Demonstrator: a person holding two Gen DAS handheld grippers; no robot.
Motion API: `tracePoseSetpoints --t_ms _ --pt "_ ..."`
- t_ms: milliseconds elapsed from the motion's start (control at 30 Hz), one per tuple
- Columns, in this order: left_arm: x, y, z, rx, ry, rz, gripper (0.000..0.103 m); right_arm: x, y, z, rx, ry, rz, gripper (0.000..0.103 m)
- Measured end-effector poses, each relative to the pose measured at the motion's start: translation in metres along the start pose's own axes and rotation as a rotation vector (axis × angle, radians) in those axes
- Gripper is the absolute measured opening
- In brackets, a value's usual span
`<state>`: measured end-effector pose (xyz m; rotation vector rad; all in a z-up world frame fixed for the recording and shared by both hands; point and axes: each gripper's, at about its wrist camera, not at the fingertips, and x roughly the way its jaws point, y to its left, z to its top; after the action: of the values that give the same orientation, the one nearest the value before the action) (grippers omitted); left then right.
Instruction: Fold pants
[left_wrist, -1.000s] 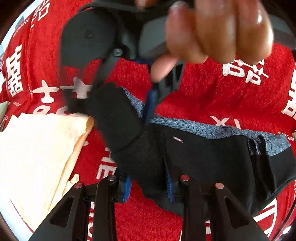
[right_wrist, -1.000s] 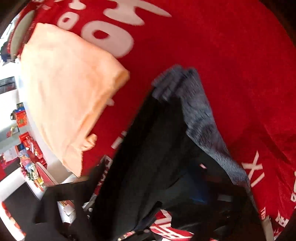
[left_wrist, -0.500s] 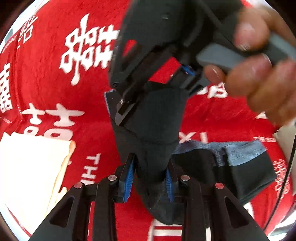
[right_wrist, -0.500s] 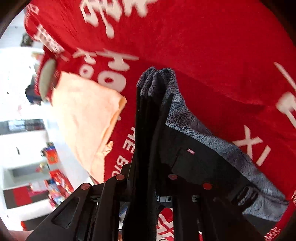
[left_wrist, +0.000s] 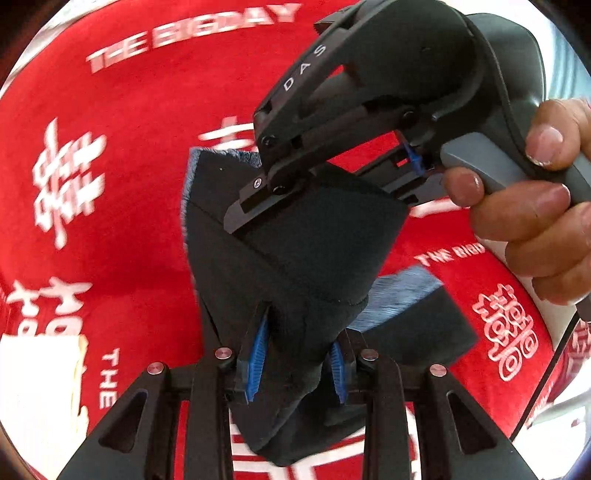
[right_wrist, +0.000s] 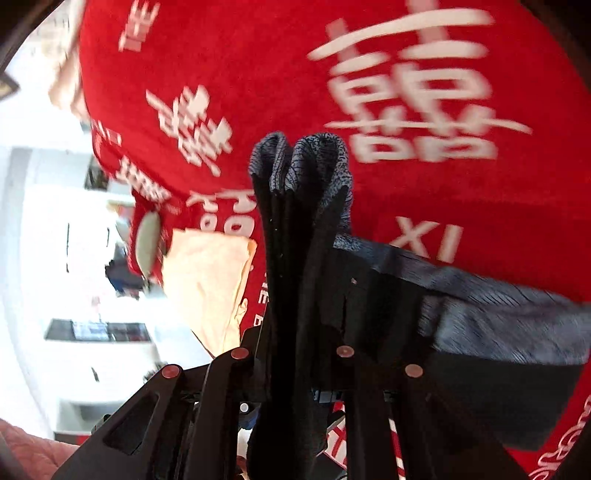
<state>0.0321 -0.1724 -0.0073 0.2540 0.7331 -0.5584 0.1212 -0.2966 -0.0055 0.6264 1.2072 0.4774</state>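
A: What is the left gripper (left_wrist: 299, 354) doing?

B: It is pointing down at a slant over the red cloth (left_wrist: 122, 206), and its jaws are standing narrow, pinching a thick bunch of the black pants (left_wrist: 295, 266) between the blue pads (left_wrist: 256, 354).

A: And the pants themselves?

B: They are hanging lifted between the two tools, above the cloth. A grey-blue band (left_wrist: 395, 299) is showing along the waist edge, and the far end is trailing down onto the red cloth at the right.

A: Where is the right gripper (right_wrist: 295, 365) sitting?

B: In the left wrist view it is reaching in from the upper right, tilted downward, clamping the upper fold of the pants. A hand (left_wrist: 532, 206) is wrapping around its grey handle, with one fingertip resting on the trigger. Its own camera is showing the jaws nearly together, with gathered black folds standing up between them.

A: Any writing readable?

B: "DAS" is printed in white on the right gripper's black housing. The cloth is carrying "THE BIGDAY" in white, large white Chinese characters, and "XI" near the pants in the right wrist view.

A: Anything else lying there?

B: A pale peach folded cloth (right_wrist: 210, 280) is lying on the red cloth, left of the pants.
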Motion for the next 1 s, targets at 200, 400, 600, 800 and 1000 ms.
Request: tracePoseSetpoints --t_ms 200,400,600,800,1000 --pt "0.018 -0.072 -0.001 0.115 0.054 -0.059 0.032 -0.053 -0.062 -0.035 0.081 -0.08 -0.002 0.016" --pt "0.047 -0.133 -0.012 0.215 0.121 -0.092 0.032 -0.074 -0.132 -0.062 0.179 -0.117 -0.016 0.016" --pt "0.078 -0.173 -0.024 0.252 0.186 -0.089 0.032 -0.073 -0.184 -0.076 0.232 -0.131 -0.021 0.016" --pt "0.101 -0.188 -0.041 0.286 0.243 -0.068 0.032 -0.055 -0.226 -0.087 0.27 -0.122 -0.045 0.019" --pt "0.097 -0.188 -0.048 0.271 0.267 -0.061 0.064 -0.058 -0.232 -0.1 0.284 -0.16 -0.055 0.022"
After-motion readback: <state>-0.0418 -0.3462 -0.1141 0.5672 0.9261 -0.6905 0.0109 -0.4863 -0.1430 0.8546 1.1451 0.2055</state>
